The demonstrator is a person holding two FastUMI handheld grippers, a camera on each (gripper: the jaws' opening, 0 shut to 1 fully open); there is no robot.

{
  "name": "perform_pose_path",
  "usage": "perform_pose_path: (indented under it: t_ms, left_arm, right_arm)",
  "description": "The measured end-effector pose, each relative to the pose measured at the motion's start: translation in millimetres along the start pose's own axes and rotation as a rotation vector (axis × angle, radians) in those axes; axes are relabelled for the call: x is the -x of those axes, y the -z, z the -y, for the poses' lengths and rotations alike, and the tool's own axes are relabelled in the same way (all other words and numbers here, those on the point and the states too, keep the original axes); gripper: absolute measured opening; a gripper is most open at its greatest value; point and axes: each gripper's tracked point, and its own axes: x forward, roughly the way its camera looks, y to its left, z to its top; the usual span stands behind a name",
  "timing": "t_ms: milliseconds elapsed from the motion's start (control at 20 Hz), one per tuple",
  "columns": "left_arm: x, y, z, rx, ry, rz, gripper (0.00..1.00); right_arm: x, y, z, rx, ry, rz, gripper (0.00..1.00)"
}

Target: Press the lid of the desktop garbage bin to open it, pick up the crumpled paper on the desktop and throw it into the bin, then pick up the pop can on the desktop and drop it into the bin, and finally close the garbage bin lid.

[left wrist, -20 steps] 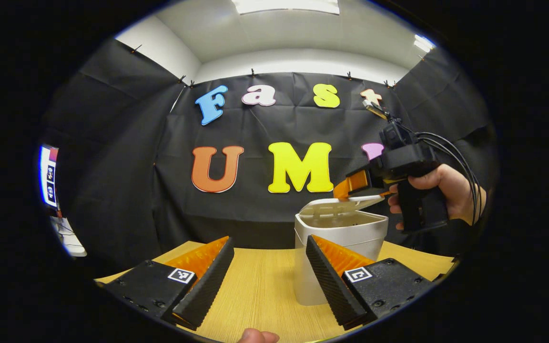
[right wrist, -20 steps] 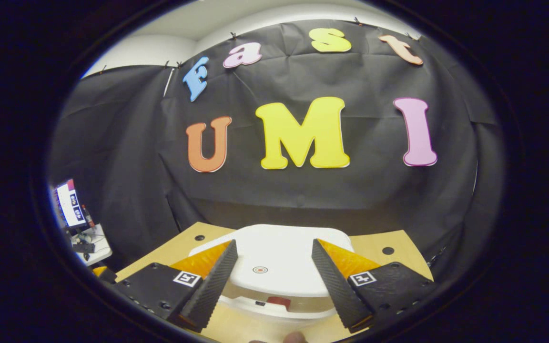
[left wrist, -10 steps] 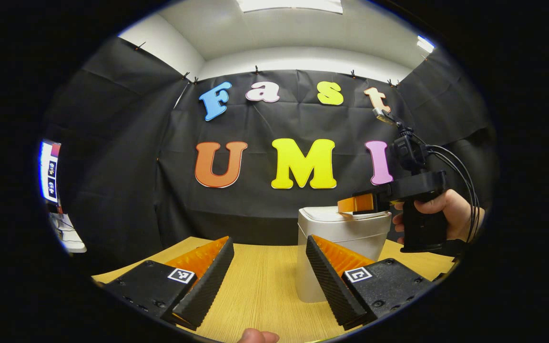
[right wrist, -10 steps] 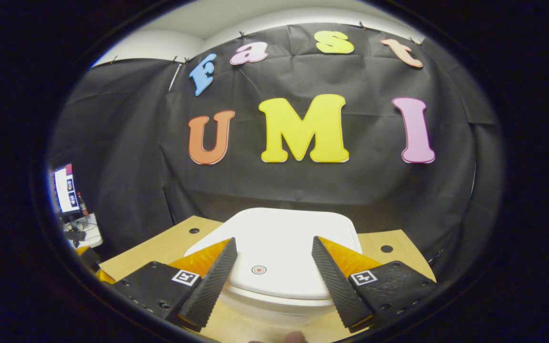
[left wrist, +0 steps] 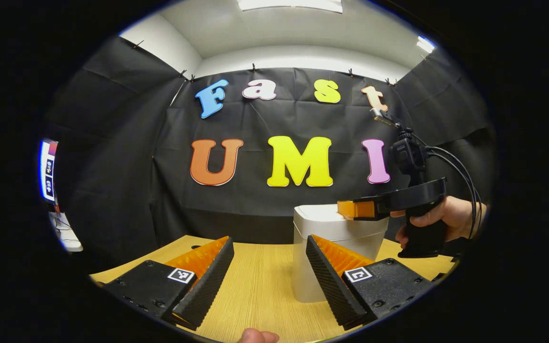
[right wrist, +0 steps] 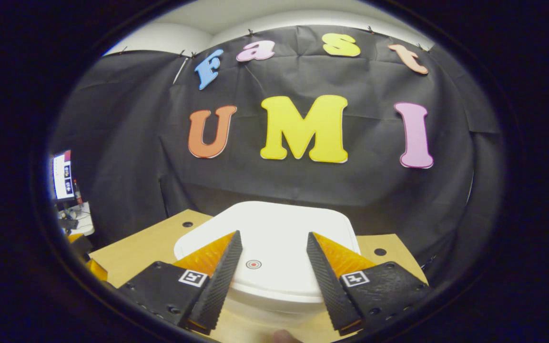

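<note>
The desktop garbage bin (left wrist: 331,252) stands on the wooden worktop (left wrist: 260,290) with its white lid (right wrist: 274,247) down flat, as the task's last words want it; no crumpled paper or pop can lies on the stretch of worktop in sight, so the scene fits both a bin shut again with both inside and a bin whose lid waits to be pressed, and these pictures cannot settle which. In the right gripper view the right claw (right wrist: 270,259) sits directly over the lid, fingers apart and holding nothing, with the lid's small red-ringed press mark (right wrist: 254,264) at about 12 o'clock between the fingers, just ahead. I cannot tell whether the fingers touch the lid. Any press turns on that relation: straight down, and the right hand is plainly the nearer one. The left gripper view gives what the right one lacks: the bin's side profile at about 1 o'clock from the left claw (left wrist: 269,267), behind its finger, with no gap between lid and body, and the right claw (left wrist: 350,209) held level over the lid's right edge by a hand (left wrist: 439,219). The left claw is spread, empty, hanging low over the worktop beside the bin.
</note>
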Motion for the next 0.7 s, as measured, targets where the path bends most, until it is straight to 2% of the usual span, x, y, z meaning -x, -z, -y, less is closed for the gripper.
perform_pose_path:
  t_ms: [50,200,300,400,450,500,700]
  left_arm:
    - [-1.1,0.0,1.3,0.0,0.004,0.002,0.98]
    - [-2.1,-0.6,4.2,-0.004,0.006,-0.002,0.98]
    - [-2.0,-4.5,2.9,-0.011,0.003,0.01,0.98]
    - [-3.9,-4.9,2.1,-0.014,-0.006,0.01,0.98]
    - [-4.0,-7.1,2.1,-0.013,-0.011,0.01,0.98]
    - [-4.2,-10.4,2.1,-0.015,-0.016,0.015,0.98]
    - [-10.3,-32.4,6.6,-0.038,-0.025,0.055,0.98]
  right_arm:
    - [-0.3,-1.4,0.5,0.01,-0.001,0.017,0.69]
    - [-1.3,-0.1,1.7,-0.001,0.003,0.012,0.69]
    - [0.0,-9.5,2.3,-0.019,0.012,0.058,0.67]
    - [2.0,-13.6,14.6,-0.042,0.069,0.088,0.67]
    - [0.8,-17.5,17.0,-0.067,0.071,0.11,0.9]
    - [3.2,-13.5,14.5,-0.085,0.068,0.103,0.98]
    - [26.5,-14.9,29.4,-0.059,0.109,0.127,0.96]
